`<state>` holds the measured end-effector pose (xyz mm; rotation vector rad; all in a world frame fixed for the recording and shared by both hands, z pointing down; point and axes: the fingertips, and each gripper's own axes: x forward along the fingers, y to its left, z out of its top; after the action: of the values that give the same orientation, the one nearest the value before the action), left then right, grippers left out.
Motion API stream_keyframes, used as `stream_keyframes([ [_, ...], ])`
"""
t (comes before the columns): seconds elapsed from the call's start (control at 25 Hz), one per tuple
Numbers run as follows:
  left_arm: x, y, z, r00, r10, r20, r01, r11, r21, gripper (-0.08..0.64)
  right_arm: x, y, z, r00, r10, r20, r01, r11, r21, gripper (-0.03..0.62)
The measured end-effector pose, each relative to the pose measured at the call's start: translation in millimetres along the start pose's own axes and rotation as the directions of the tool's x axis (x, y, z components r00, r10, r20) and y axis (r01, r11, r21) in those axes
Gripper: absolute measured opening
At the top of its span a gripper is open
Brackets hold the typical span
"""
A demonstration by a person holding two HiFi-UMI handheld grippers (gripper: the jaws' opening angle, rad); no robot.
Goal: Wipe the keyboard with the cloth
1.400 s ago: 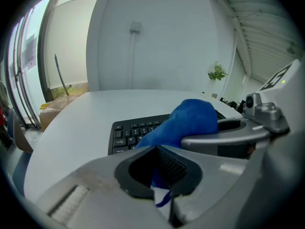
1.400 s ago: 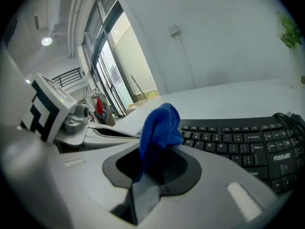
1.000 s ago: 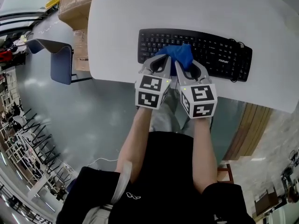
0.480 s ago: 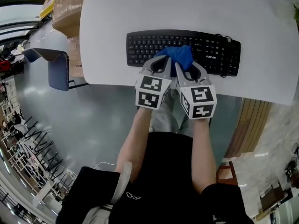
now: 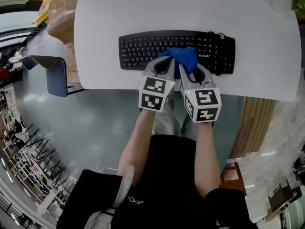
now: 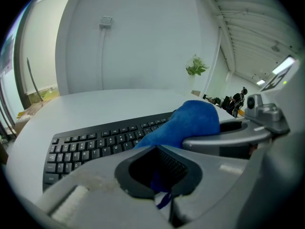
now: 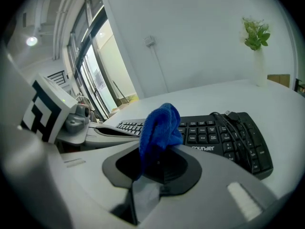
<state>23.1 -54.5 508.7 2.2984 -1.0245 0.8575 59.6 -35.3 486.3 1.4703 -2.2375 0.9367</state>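
Observation:
A black keyboard (image 5: 143,49) lies along the near edge of the white table (image 5: 190,8). A bunched blue cloth (image 5: 180,57) rests on its keys right of centre. My left gripper (image 5: 163,67) and right gripper (image 5: 190,68) stand side by side just in front of it, both shut on the cloth. In the left gripper view the cloth (image 6: 188,123) rises ahead of the shut left gripper (image 6: 162,175), over the keyboard (image 6: 90,147). In the right gripper view the cloth (image 7: 159,125) sticks up out of the right gripper (image 7: 152,168), with the keyboard (image 7: 228,135) behind it.
The keyboard's cable (image 5: 215,35) lies coiled by its right end. A green plant (image 5: 299,1) stands at the table's far right corner. Off the table to the left are a blue chair (image 5: 56,75) and cardboard boxes (image 5: 62,13). The table's front edge runs just under the grippers.
Both grippers and the cloth have slid to the right along the keyboard, from its left-centre keys to right of centre. Both stay shut on the cloth.

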Motion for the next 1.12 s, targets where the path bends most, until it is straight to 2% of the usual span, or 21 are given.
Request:
stream_keyframes([
  [0.92, 49, -84, 28, 0.992, -0.128, -0.021, 0.129, 0.989, 0.067, -0.004, -52, -82, 4, 0.992, -0.123, 0.008, 0.123, 0.992, 0.036, 0.087],
  [1.12, 58, -108, 40, 0.987, -0.157, -0.012, 0.158, 0.983, 0.091, -0.005, -66, -103, 12, 0.987, -0.153, 0.041, 0.149, 0.985, 0.085, 0.086],
])
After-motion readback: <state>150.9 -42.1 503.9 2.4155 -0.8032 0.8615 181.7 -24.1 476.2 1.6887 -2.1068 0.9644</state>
